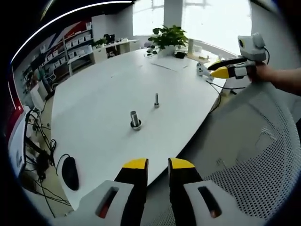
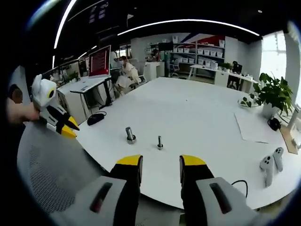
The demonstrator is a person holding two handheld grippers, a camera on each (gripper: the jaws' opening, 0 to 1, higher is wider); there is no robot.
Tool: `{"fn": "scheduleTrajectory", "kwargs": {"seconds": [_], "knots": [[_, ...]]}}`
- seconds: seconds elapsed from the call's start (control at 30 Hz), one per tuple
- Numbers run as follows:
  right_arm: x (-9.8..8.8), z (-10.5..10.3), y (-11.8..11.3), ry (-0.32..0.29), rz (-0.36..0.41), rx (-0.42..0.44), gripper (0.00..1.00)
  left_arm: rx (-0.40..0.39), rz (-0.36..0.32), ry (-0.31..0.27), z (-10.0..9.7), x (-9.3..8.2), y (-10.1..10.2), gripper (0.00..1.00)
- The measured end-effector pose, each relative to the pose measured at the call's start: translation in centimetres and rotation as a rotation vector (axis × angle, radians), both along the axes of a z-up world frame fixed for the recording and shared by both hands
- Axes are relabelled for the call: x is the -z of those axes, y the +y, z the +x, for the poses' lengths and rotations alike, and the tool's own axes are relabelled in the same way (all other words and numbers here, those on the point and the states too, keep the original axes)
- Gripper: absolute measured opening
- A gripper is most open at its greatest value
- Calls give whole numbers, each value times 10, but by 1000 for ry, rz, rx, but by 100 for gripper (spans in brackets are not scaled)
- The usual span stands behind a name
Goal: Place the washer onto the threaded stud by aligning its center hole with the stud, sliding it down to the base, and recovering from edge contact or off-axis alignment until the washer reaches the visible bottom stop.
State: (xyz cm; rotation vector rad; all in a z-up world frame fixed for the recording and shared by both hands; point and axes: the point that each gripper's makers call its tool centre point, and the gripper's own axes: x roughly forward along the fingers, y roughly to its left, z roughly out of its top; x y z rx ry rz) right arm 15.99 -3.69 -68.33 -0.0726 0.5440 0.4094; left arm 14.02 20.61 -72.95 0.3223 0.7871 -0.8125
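Note:
Two metal studs stand upright on the white table [image 1: 94, 108]. The thicker stud [image 1: 135, 119] [image 2: 130, 134] has a dark ring around its base; whether that ring is the washer I cannot tell. The thinner threaded stud [image 1: 156, 100] [image 2: 160, 141] stands beside it. My left gripper [image 1: 158, 165] hovers off the table's near edge, open, with nothing between its jaws; it also appears as the left gripper [image 2: 63, 123] held in a hand. My right gripper [image 2: 161, 163] is open and empty off another edge, and shows as the right gripper [image 1: 225, 70] in a hand.
A grey mesh chair back [image 1: 254, 155] [image 2: 47, 174] lies under both grippers. On the table are a black mouse [image 1: 70, 172], white game controllers [image 2: 270, 165], a sheet of paper [image 2: 254, 127] and a potted plant [image 1: 167, 36]. Shelves line the far wall.

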Motion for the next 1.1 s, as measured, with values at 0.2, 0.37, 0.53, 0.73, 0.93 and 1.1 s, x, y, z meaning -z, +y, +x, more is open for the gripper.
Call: {"fn": "scheduleTrajectory", "kwargs": {"seconds": [0.2,0.37,0.53,0.73,0.93,1.1], "knots": [[-2,-1,1,-4,36,-2,34,-37,-9,-48,8,-8,2,17],[-8,-1,4,-27,79,-14,35,-70,-49,-70,13,-17,3,17],[-11,1,7,-36,93,-4,37,-107,-105,-73,19,-25,4,14],[-10,1,8,-37,95,-14,36,-89,-41,-35,13,-11,4,14],[-6,-1,15,-13,94,-38,36,-103,-51,-36,14,-13,9,13],[0,-4,17,8,68,-55,35,-100,-58,-2,10,-9,7,13]]}}
